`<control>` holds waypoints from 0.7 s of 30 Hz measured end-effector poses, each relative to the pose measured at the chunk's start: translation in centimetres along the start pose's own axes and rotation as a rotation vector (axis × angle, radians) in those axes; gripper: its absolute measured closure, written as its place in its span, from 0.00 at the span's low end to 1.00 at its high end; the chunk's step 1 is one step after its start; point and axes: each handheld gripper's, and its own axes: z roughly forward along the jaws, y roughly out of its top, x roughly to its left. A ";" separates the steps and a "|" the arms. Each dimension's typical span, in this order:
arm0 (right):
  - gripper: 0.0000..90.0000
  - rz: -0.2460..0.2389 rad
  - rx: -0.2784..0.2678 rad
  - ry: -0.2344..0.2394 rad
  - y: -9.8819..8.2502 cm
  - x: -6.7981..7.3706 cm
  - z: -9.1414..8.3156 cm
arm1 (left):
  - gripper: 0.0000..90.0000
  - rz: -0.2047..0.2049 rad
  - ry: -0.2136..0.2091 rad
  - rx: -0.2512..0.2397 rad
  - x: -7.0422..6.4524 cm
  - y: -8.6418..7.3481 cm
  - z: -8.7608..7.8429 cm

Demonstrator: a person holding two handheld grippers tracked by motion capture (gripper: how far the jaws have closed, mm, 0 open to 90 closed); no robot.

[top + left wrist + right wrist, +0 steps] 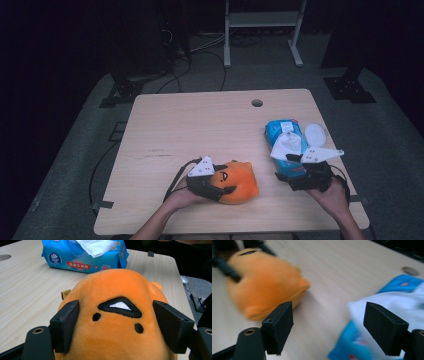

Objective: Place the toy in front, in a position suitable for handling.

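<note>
On the near half of the bench [165,125], the orange plush toy [236,181] lies between the jaws of the left hand-held gripper [223,188]. In the left gripper view the jaws stand apart on either side of the toy's stitched face; the left pad meets the plush [117,322] while the right pad stands just clear, so the toy rests on the wood rather than being clamped. At the right, the right hand-held gripper [295,176] hangs over the near end of the blue tissue pack [284,131], jaws wide apart with nothing between them, a white tissue [289,144] standing out of the pack's top.

To take the tissue well, I would bring the right jaws down onto the raised fold alone, pinch high on the paper and draw slowly upward, so the soft pack does not lift with it. Steadying the toy meanwhile needs a gentle, centred squeeze.

The pack [85,257] carries a round "Vinda" logo, a red banner of Chinese characters I cannot make out, and what looks like "99.9". A small tan tag [65,293] beside the toy is too small to read.
</note>
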 end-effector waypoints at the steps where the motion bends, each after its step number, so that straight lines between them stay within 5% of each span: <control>1: 0.25 0.002 -0.007 -0.025 0.3 -0.8 0.1 | 0.26 0.000 0.000 0.001 0.0 0.0 0.0; 11: 0.26 0.092 0.002 -0.163 0.1 -6.4 2.0 | 0.25 0.006 -0.002 -0.002 0.0 -0.1 0.0; 21: 0.48 0.111 0.063 -0.238 -1.1 -7.1 3.6 | 0.23 0.004 -0.002 -0.003 -0.1 -0.1 0.1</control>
